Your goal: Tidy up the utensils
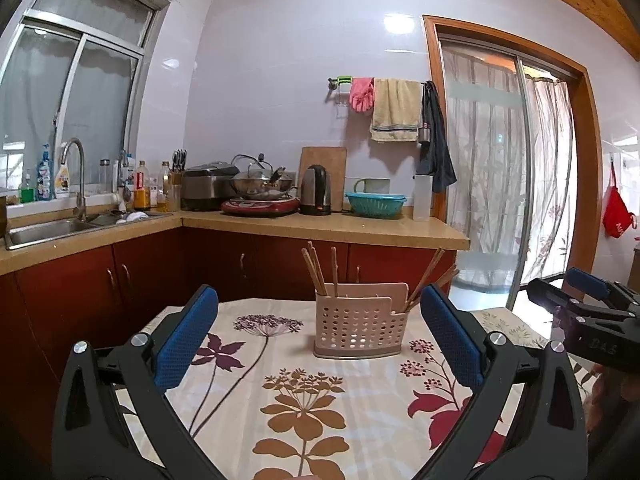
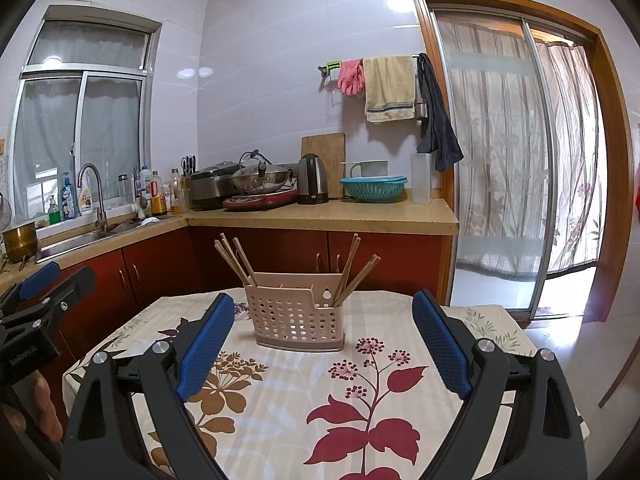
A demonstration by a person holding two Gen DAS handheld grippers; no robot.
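Note:
A pink perforated utensil holder [image 1: 358,326] stands upright on the floral tablecloth [image 1: 280,400]. It also shows in the right wrist view [image 2: 296,316]. Several wooden chopsticks [image 1: 318,270] stick out of its left and right compartments, also seen in the right wrist view [image 2: 236,260]. My left gripper [image 1: 316,320] is open and empty, just short of the holder. My right gripper [image 2: 324,324] is open and empty, with the holder ahead between its fingers. The right gripper shows at the right edge of the left wrist view [image 1: 588,304].
The table is small, with its far edge [image 2: 320,294] just behind the holder. Beyond stand red cabinets [image 1: 160,268], a counter with a kettle [image 1: 316,190], a wok, a teal colander [image 1: 376,204] and a sink [image 1: 52,230]. A sliding glass door [image 1: 504,184] is at the right.

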